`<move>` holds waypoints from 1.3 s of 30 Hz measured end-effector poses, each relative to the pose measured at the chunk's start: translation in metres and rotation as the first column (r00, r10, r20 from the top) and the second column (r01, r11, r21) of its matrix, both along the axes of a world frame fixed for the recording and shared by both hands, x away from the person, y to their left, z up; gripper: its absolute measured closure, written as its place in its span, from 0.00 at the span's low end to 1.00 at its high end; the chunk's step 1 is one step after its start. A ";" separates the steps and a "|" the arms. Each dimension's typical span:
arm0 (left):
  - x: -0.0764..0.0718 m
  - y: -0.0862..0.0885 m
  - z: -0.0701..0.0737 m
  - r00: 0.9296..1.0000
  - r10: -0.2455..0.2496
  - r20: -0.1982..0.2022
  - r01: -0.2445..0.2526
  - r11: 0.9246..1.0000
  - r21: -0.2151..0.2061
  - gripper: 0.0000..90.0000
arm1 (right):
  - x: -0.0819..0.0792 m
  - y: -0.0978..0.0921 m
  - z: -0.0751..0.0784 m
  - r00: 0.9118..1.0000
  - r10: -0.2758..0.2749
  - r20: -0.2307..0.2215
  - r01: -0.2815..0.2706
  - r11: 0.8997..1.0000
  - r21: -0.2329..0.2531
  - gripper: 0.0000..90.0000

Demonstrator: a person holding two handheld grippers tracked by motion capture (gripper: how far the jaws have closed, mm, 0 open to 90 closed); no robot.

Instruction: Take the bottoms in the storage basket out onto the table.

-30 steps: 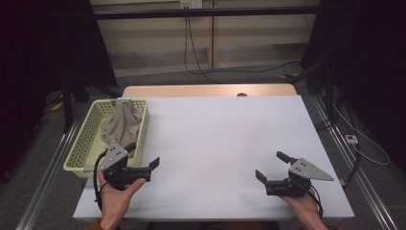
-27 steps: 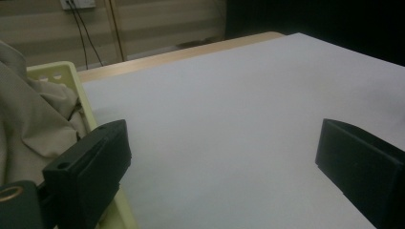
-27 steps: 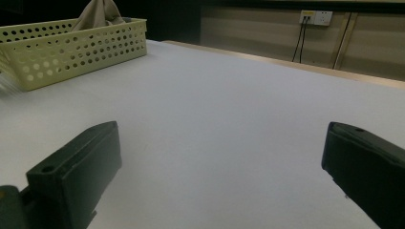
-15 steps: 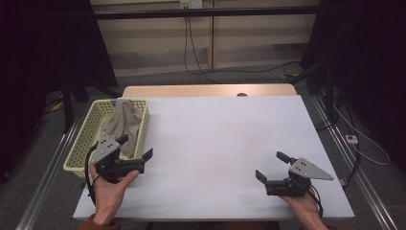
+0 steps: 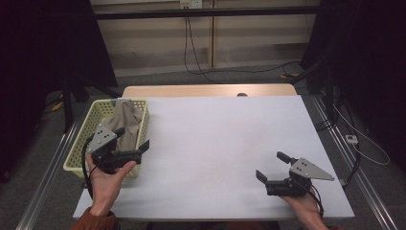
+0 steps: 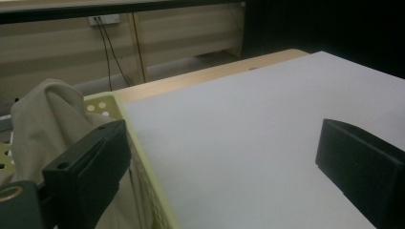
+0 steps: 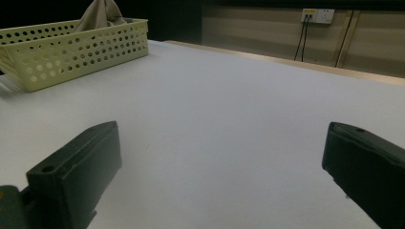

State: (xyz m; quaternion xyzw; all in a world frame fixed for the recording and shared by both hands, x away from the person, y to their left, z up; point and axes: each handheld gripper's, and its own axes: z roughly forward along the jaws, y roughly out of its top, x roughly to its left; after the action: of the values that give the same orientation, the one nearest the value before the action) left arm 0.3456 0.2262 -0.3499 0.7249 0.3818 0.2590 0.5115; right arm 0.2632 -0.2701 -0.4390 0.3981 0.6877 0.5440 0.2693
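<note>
While the crumpled beige cloth (image 5: 125, 123) lies in the perforated pale-yellow plastic basket (image 5: 79, 153), we judge nothing started: left gripper (image 5: 131, 143) and right gripper (image 5: 271, 168) gape wide, empty.

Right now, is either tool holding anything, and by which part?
Nothing is held. The left tool is open over the basket rim beside the cloth; the right tool is open above the table.
</note>
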 end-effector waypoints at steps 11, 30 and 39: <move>0.015 0.005 0.006 1.000 0.018 -0.002 -0.018 1.000 0.003 0.05 | 0.000 0.001 0.000 1.000 0.008 -0.003 -0.008 1.000 0.000 0.00; 0.043 0.019 0.015 0.997 0.072 -0.030 -0.072 0.997 0.002 0.05 | 0.001 0.001 -0.001 1.000 0.013 -0.005 -0.013 1.000 -0.002 0.00; 0.058 0.027 0.018 0.993 0.098 -0.059 -0.097 0.995 0.023 0.05 | 0.001 0.001 -0.001 1.000 0.016 -0.005 -0.016 1.000 -0.001 0.00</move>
State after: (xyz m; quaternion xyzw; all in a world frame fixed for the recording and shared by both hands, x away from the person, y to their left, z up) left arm 0.4032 0.2532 -0.3319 0.7179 0.4293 0.2658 0.4793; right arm 0.2639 -0.2686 -0.4396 0.3939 0.6918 0.5449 0.2633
